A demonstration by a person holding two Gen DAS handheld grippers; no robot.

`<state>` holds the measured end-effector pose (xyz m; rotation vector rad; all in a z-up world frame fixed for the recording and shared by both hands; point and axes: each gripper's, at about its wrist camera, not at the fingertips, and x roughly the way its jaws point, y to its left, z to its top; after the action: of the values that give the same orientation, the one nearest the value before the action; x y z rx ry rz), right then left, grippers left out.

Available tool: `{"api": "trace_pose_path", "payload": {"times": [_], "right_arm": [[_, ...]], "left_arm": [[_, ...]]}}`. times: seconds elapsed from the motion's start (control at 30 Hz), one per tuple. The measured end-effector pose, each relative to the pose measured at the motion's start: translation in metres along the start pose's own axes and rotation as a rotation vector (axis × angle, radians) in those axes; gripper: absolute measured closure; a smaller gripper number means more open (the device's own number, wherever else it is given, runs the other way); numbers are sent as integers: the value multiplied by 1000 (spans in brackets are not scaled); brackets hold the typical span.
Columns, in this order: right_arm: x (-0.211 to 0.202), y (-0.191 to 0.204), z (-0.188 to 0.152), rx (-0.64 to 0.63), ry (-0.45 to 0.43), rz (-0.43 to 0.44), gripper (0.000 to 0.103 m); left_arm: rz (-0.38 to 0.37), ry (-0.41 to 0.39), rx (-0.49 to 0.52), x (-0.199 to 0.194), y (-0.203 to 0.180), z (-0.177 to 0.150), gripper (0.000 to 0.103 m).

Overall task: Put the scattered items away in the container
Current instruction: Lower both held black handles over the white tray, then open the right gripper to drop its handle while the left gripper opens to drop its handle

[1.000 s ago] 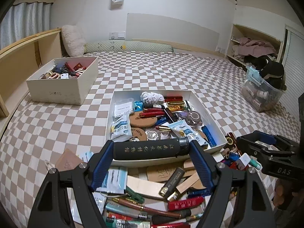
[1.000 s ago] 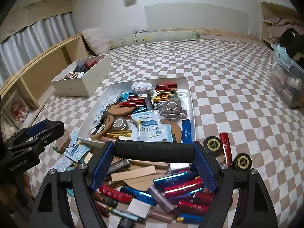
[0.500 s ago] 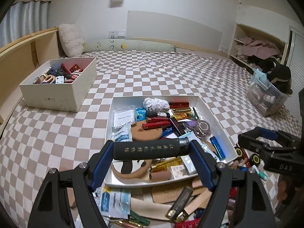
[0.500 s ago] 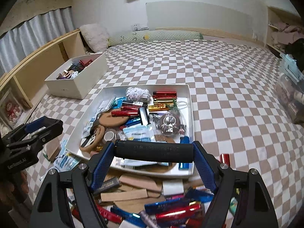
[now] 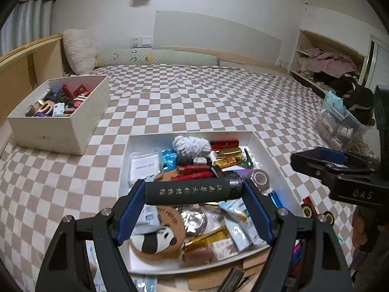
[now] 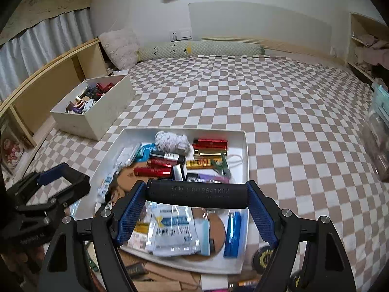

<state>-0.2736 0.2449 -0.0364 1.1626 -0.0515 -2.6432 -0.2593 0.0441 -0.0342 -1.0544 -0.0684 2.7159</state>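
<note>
My left gripper point(image 5: 193, 192) is shut on a black cylinder with gold characters point(image 5: 189, 191), held crosswise between the blue pads point(image 5: 131, 209). It hangs over the near half of the white tray point(image 5: 145, 143), which is crowded with red and gold tubes, sachets, cork pieces and a yarn ball. My right gripper point(image 6: 197, 193) is shut on a plain black cylinder with faint print point(image 6: 194, 194), also over the tray point(image 6: 243, 150). Each gripper shows at the edge of the other's view: the right one point(image 5: 340, 170) and the left one point(image 6: 48, 187).
A cream box of small items point(image 5: 58, 126) stands far left on the checkered bed. A clear plastic bin point(image 5: 340, 126) sits at the right. Wooden strips point(image 6: 158, 279) and black-gold discs point(image 6: 265, 258) lie scattered before the tray.
Both grippers have moved forward with their cylinders, from above the scattered pile to above the tray. The pile has slid to the bottom edge of both views.
</note>
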Motion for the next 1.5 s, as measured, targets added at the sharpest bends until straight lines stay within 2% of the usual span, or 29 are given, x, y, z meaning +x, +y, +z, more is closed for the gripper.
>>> {"api": "trace_pose_path", "payload": {"times": [0.4,0.57,0.83,1.1,1.43,1.5], "right_arm": [[49,-24,49,39,37,10,21],[87,-35,67,59,98,14,21],[138,-40,72,73,173,18,21],[170,-40,74,76,222,17,21],[190,-58,73,155,247,34,21],[191,-60,72,171,252,44,18]], "left_arm": [[-22,23,14,38,-4,17,24],[-35,53,5,58,-3,19,24],[-51,86,-2,85,-5,24,24],[-79,99,-4,105,-11,32,24],[-100,135,-16,126,-15,32,24],[-109,143,-23,131,-17,32,24]]}}
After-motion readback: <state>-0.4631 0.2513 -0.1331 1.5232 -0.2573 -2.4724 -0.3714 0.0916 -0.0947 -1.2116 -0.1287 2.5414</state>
